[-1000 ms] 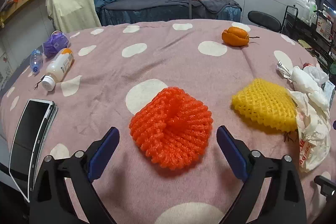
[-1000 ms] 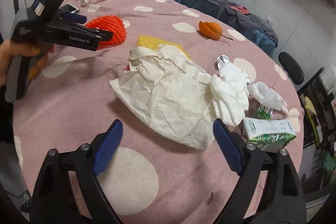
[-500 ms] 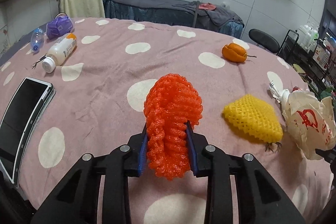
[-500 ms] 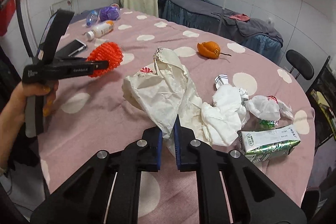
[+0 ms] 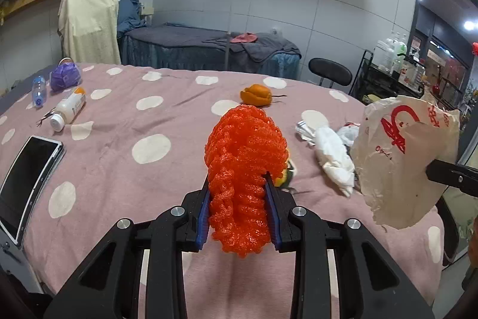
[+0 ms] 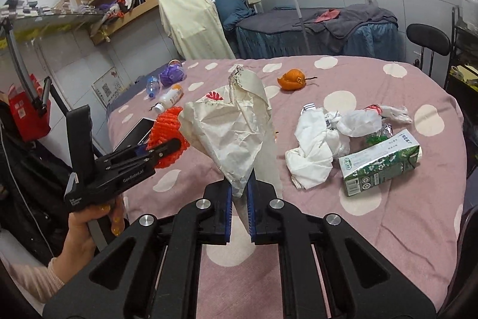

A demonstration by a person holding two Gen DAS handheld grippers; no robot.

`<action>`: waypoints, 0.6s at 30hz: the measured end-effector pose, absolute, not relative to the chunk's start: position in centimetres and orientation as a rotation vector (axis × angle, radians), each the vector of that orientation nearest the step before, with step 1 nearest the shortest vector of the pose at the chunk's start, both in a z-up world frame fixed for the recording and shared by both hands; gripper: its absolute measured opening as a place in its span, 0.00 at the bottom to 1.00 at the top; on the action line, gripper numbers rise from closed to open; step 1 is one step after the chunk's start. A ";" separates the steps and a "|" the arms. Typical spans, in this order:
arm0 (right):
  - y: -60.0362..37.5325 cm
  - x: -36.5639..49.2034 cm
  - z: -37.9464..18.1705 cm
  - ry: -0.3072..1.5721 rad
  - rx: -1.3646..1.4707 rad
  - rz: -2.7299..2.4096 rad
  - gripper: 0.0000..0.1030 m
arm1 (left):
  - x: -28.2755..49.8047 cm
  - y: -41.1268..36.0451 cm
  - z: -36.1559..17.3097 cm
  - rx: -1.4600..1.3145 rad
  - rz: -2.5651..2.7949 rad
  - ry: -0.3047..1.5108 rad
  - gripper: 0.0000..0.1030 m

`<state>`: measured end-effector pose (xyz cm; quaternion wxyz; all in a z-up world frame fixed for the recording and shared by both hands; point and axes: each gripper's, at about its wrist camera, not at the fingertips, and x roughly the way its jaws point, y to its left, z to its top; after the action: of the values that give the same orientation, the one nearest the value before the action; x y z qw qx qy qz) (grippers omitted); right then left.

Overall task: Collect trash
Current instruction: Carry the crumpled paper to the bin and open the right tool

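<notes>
Jaws pinch trash: left gripper (image 5: 239, 210) squeezes knobbly orange foam net (image 5: 245, 157), right gripper (image 6: 239, 210) crinkled paper bag (image 6: 230, 133).

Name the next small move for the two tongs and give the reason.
Probably bring the left tongs toward the paper bag and push the orange foam net in. Both tongs have just closed: the left on the net, the right tongs on the bag, both held clear of the table. No bin is in view, so the bag looks the likeliest container.
</notes>
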<state>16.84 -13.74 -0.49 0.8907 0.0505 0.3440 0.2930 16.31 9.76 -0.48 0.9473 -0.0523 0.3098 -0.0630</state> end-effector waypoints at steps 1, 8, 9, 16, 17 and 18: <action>-14.4 16.5 -0.3 0.700 0.110 0.591 0.09 | 16.1 9.2 -0.3 -0.103 -0.142 0.627 0.30; -19.6 14.6 0.7 0.633 0.137 0.430 0.09 | 15.3 4.5 0.0 -0.076 -0.254 0.625 0.30; -20.4 14.4 0.7 0.628 0.145 0.406 0.09 | 15.3 3.7 -0.1 -0.075 -0.275 0.628 0.30; -27.2 12.8 0.5 0.607 0.228 0.245 0.09 | 15.0 -1.2 0.0 -0.061 -0.386 0.630 0.30; -28.2 12.5 0.5 0.601 0.236 0.219 0.09 | 15.0 -1.9 0.1 -0.058 -0.401 0.630 0.30; -29.0 12.3 0.5 0.595 0.242 0.192 0.09 | 15.0 -2.6 0.2 -0.055 -0.417 0.629 0.30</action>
<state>12.30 -28.98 0.47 0.9444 0.1187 0.2919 0.0942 14.97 -2.63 0.17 0.9292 -0.0268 0.3073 -0.2034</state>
